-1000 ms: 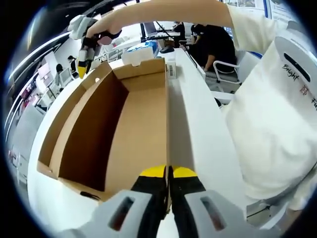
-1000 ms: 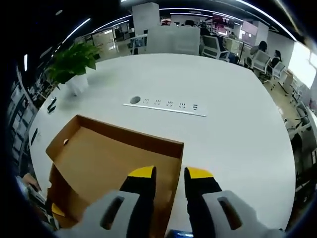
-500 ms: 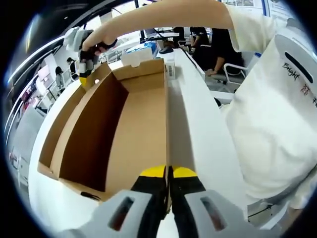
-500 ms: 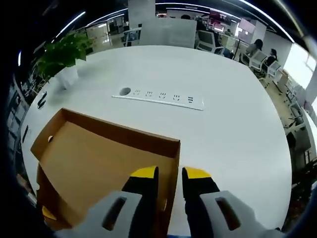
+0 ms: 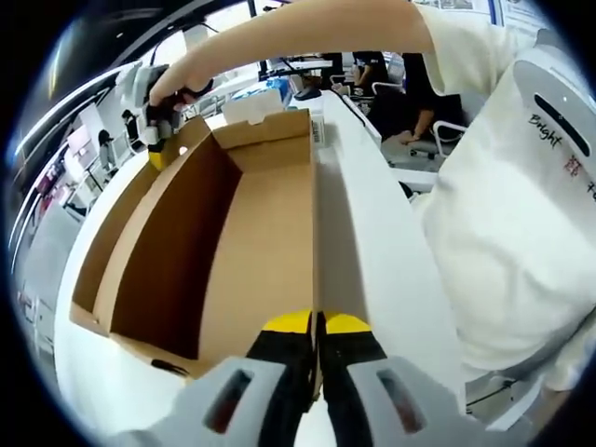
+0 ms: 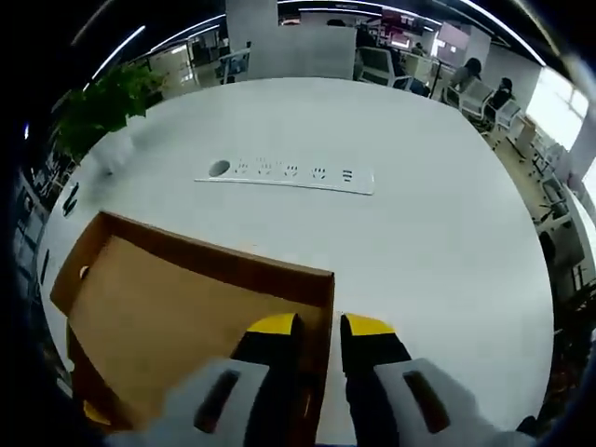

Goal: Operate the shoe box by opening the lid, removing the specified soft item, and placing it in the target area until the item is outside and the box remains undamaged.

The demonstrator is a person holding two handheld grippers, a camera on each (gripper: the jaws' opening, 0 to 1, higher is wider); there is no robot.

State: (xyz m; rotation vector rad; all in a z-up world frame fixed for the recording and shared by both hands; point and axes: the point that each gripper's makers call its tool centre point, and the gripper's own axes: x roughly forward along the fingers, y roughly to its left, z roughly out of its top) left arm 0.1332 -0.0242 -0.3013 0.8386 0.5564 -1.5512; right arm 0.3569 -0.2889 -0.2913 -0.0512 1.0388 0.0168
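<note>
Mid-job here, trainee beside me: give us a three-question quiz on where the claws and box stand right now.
1. True or false: the left claw is shut on a wall of the shoe box.
2. In the right gripper view, what lies on the table beyond the box? A) power strip B) keyboard C) mug
3. Fill in: the right claw straddles the box's ____ near a corner.
Key: 1 true; 2 A; 3 wall.
</note>
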